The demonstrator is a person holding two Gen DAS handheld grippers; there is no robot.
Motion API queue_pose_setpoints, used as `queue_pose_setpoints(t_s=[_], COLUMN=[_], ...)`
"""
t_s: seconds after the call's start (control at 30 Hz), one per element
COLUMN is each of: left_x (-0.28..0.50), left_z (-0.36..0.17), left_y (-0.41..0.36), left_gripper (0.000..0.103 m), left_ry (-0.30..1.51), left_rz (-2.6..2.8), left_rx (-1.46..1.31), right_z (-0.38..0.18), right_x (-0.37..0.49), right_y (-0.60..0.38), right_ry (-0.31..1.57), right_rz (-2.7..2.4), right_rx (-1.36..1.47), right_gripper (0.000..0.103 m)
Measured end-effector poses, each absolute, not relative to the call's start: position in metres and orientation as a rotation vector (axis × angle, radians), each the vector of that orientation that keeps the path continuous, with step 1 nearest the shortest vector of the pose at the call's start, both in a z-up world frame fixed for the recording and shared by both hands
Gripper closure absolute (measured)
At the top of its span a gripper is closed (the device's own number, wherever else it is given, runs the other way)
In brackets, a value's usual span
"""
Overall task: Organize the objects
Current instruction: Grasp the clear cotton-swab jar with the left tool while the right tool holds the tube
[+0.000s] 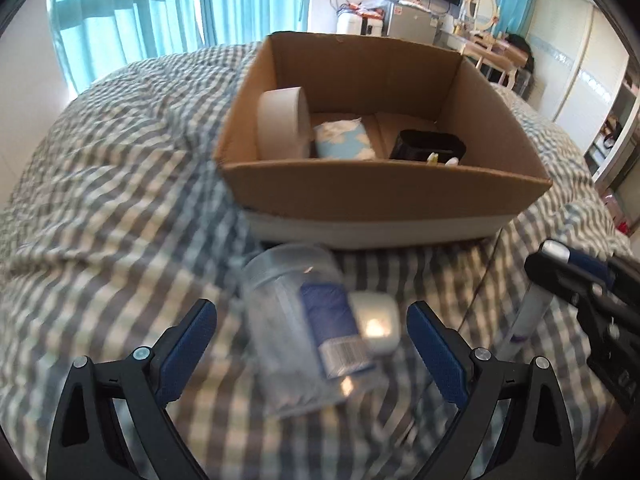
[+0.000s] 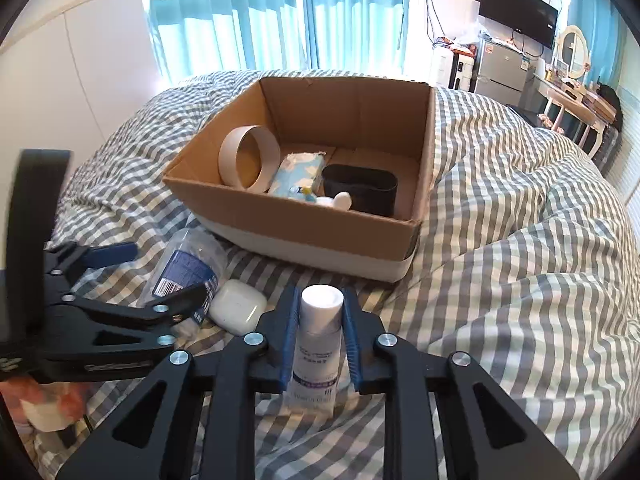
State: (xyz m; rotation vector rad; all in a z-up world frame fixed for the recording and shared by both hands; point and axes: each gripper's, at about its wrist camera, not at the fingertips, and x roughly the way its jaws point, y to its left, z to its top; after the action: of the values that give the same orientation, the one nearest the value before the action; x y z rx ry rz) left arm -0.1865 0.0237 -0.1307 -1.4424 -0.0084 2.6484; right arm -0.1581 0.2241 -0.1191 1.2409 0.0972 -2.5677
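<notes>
A cardboard box (image 1: 380, 188) (image 2: 288, 216) sits on the checked bed. It holds a tape roll (image 2: 248, 164), a blue tissue pack (image 2: 298, 174) and a black container (image 2: 360, 188). A clear plastic jar with a blue label (image 1: 296, 320) (image 2: 184, 268) lies on the bed in front of the box, beside a white earbud case (image 1: 378, 320) (image 2: 238, 308). My left gripper (image 1: 312, 344) is open, its fingers either side of the jar and case. My right gripper (image 2: 322, 320) is shut on a white tube (image 2: 320, 340), lying on the bed.
The checked duvet (image 2: 520, 240) is bunched high on the right. Blue curtains (image 2: 280, 12) hang behind the bed. A TV, a fridge and a dressing table (image 2: 568, 88) stand at the far right. An orange and white object (image 2: 48, 408) lies low left.
</notes>
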Motion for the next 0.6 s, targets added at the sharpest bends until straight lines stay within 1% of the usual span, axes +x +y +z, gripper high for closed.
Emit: queue_pose_setpoints(t_s=[0.03,0.07,0.1,0.17,0.2,0.23,0.27,0.43,0.6], left_x=[-0.189,-0.191,-0.193,-0.195,-0.196,-0.197,-0.198,-0.204,-0.197], left_z=[-0.134,-0.137,-0.140,-0.146,-0.149,-0.151,-0.154,-0.169,-0.168], left_y=[0.026,0.028,0.030,0.032,0.032,0.030,0.027,0.018,0.017], left_gripper=[0.007,0.014,0.017,0.028,0.030,0.036,0.038,0.038,0.039], left_ry=[-0.011,-0.005,0.010,0.072,0.086,0.078,0.059,-0.032,-0.028], left_rz=[2.644,2.639,2.642,2.672,2.674,2.668,2.655,2.576,2.575], left_rx=[-1.441,-1.448,-1.460,-1.470,-1.478,-1.490,-1.511,-1.595,-1.583], right_z=[-0.122,-0.124,-0.128,-0.128,-0.129,-0.129,-0.130,-0.132,-0.132], right_x=[-0.159,-0.161,-0.162,-0.163,-0.164,-0.166,-0.166,-0.164,-0.160], right_y=[0.226,0.227,0.227,0.230,0.231,0.231,0.231,0.229,0.228], right_ry=[0.085,0.078,0.071,0.043,0.027,0.017,0.013,0.015,0.002], right_rz=[-2.559,-2.554,-2.550,-2.545,-2.542,-2.539,-2.536,-2.529,-2.547], right_rx=[1.244,1.250,1.253,1.250,1.249,1.248,1.249,1.251,1.243], right_gripper=[0.083,0.083,0.083,0.083,0.083,0.082,0.082,0.082,0.082])
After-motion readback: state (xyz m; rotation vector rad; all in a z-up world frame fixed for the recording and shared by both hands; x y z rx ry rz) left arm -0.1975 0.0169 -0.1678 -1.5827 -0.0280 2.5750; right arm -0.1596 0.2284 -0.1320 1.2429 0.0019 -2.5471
